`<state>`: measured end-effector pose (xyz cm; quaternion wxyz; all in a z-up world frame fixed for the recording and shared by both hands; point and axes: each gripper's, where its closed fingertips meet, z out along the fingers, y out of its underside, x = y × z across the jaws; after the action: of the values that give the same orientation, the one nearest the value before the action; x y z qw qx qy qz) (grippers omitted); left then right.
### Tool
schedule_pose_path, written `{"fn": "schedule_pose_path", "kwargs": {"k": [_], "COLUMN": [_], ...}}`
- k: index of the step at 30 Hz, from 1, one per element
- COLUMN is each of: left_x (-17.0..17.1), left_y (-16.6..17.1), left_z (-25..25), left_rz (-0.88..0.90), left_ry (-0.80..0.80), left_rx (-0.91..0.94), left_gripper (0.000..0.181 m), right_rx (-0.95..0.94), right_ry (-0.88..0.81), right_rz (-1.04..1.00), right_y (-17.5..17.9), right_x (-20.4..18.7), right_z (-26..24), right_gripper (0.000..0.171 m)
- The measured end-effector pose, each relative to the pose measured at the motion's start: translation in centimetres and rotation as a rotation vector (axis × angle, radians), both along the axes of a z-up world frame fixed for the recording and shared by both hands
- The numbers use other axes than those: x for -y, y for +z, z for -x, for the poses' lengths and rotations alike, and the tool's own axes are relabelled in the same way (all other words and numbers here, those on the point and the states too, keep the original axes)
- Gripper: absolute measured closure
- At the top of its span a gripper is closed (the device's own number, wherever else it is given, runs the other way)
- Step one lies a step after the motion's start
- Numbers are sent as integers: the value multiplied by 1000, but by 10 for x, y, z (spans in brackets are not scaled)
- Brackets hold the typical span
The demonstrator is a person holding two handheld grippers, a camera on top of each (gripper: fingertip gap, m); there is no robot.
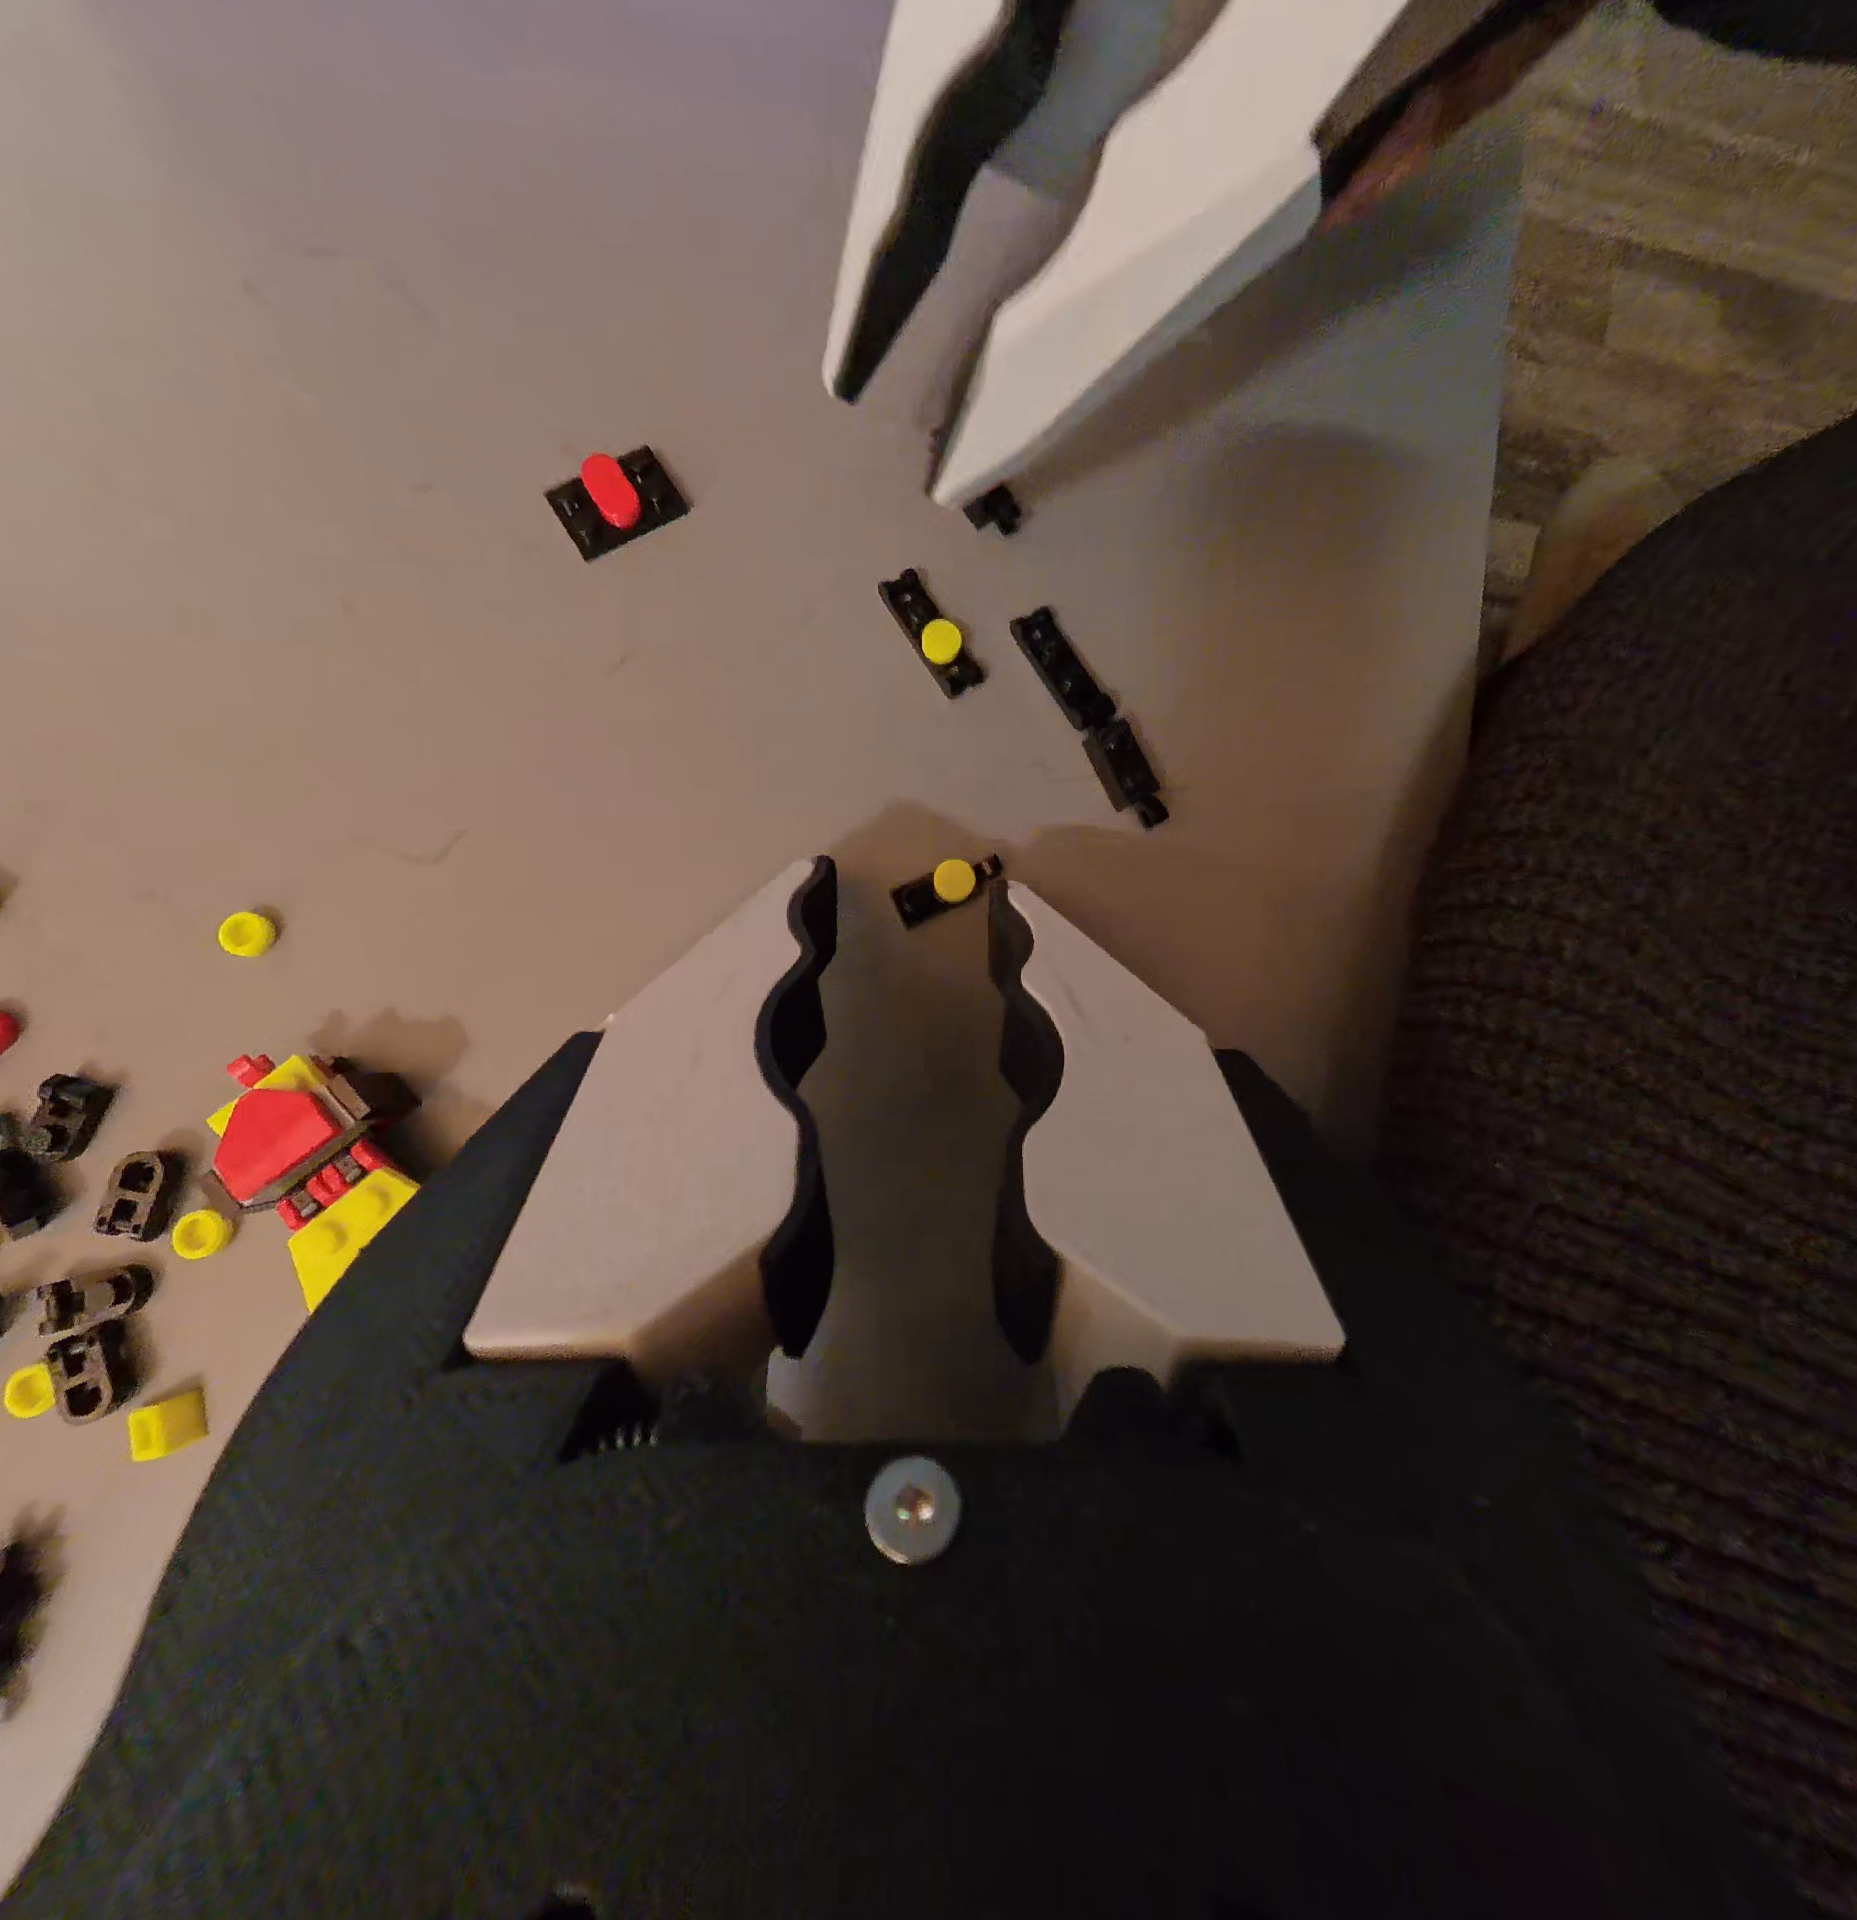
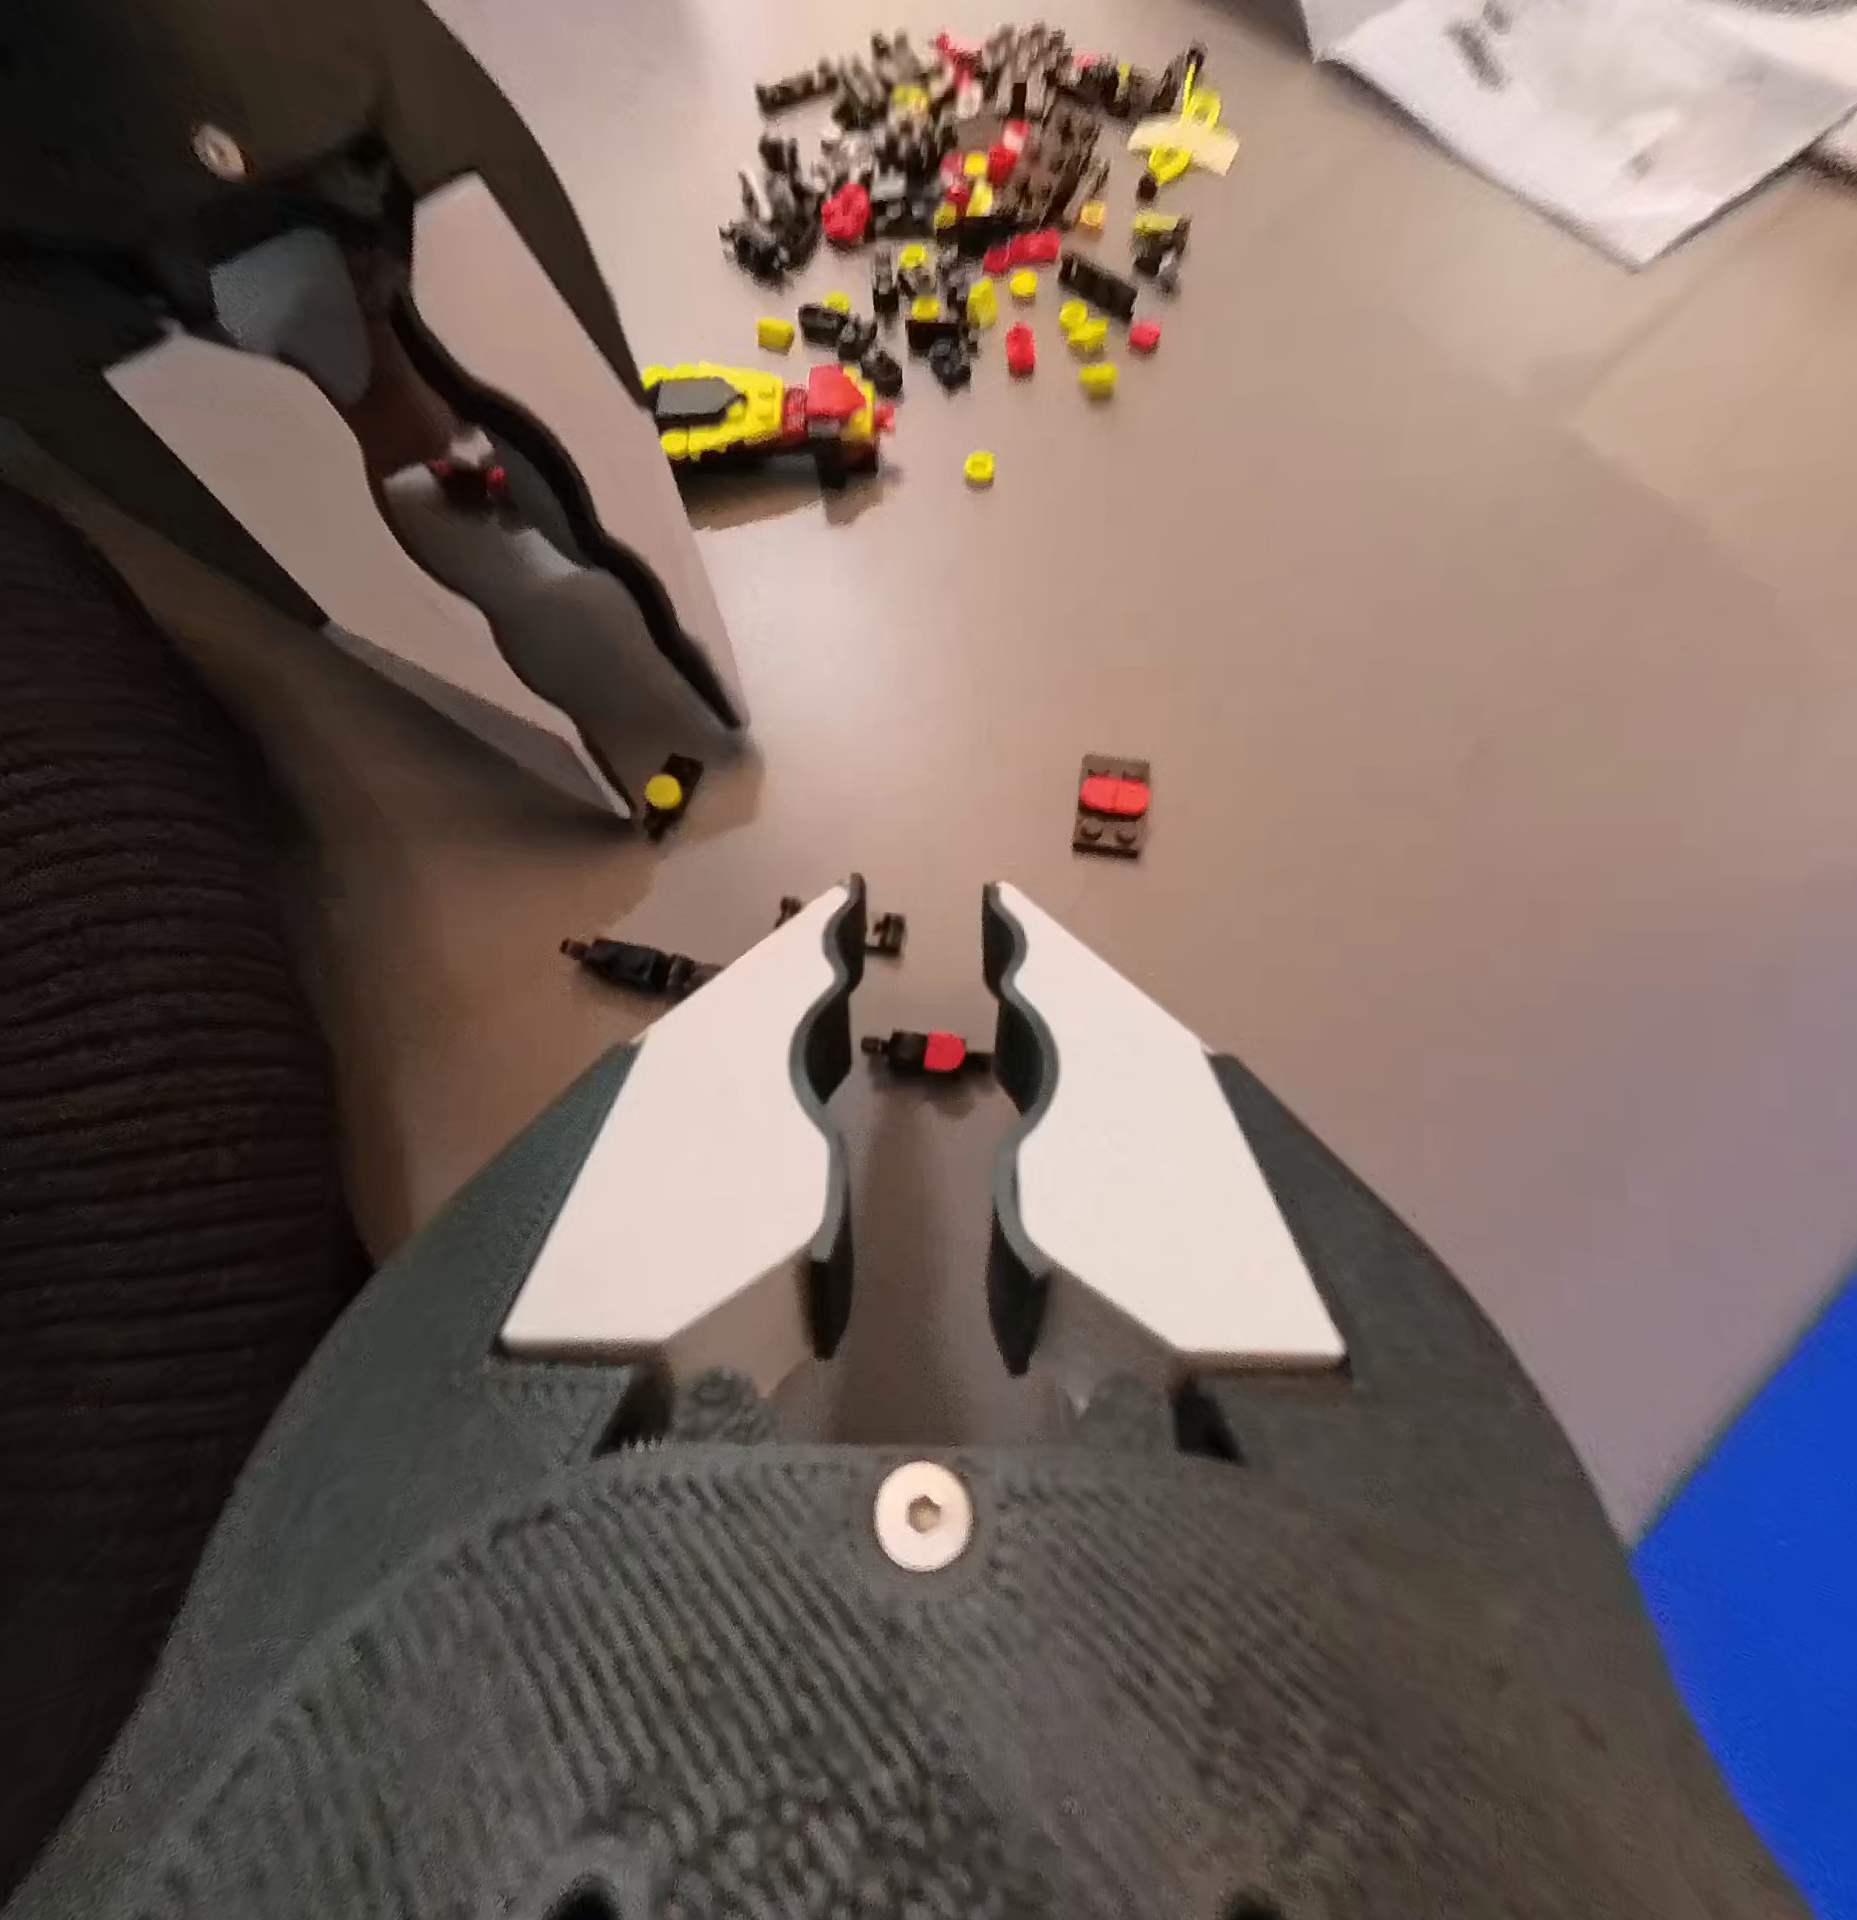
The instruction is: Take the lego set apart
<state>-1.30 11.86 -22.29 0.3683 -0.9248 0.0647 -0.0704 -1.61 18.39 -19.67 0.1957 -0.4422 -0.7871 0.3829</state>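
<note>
Left tongs (image 1: 908,883) spread, small black plate with yellow stud (image 1: 945,889) at tips. Right tongs (image 2: 922,899) spread (black-red piece (image 2: 929,1051) between fingers). No legible writing.

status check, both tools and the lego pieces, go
Left tool open, tips beside small black plate with yellow round stud. Right tool open, empty, over small black piece with red tile. Half-built yellow-red lego model untouched.

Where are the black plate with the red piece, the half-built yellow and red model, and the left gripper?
black plate with the red piece (image 1: 617,502): left wrist view, on the red piece.
yellow and red model (image 2: 768,414): right wrist view, mid-body.
left gripper (image 1: 911,878): left wrist view, between fingertips.
</note>
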Motion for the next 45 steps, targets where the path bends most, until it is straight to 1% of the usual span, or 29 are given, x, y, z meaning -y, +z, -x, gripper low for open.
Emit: {"fn": "schedule_pose_path", "kwargs": {"k": [2,4,7,9,12,15,18,20,22,23,25,30,32,34,36,38,43,45], "left_x": [-5,-11,-16,-15,-14,-13,-11,-10,-10,-10,-9,-8,-8,-8,-9,-11,-16,-18], "left_y": [7,15,18,13,12,11,9,10,13,14,14,13,11,9,8,9,23,23], "left_z": [-2,-7,-11,-8,-5,-4,-2,-3,-2,-1,3,8,8,9,10,9,-17,-20], "left_rz": [-30,-59,-74,-59,-58,-60,-53,-61,-72,-76,-80,-81,-76,-75,-80,-88,-137,-135], "left_ry": [21,36,44,52,55,56,49,44,46,51,63,77,73,73,71,65,-12,-20], "left_rx": [45,116,171,154,145,131,112,129,155,163,164,158,153,132,108,96,208,203], "left_gripper": [154,153,154,154,154,155,155,155,155,155,155,155,155,155,155,155,153,153], "right_rx": [40,56,155,176,126,120,159,175,186,179,125,-12,-19,42,129,178,171,163], "right_ry": [14,30,44,48,40,13,14,45,109,124,77,-150,-191,-198,-173,-144,-64,-57], "right_rz": [-10,2,111,118,29,58,46,78,186,218,223,161,135,112,84,49,10,6], "right_y": [-8,-11,-18,-20,-19,-14,-22,-23,-13,-8,1,15,15,8,-3,-11,-19,-21], "right_x": [0,5,23,29,22,14,11,22,46,51,41,-26,-41,-44,-39,-32,-22,-24], "right_z": [-2,-2,-7,-8,-4,-4,-7,-9,-13,-12,-3,17,16,8,-6,-17,-22,-21], "right_gripper": [145,145,143,141,140,143,143,144,143,143,145,146,145,140,139,139,140,141]}}
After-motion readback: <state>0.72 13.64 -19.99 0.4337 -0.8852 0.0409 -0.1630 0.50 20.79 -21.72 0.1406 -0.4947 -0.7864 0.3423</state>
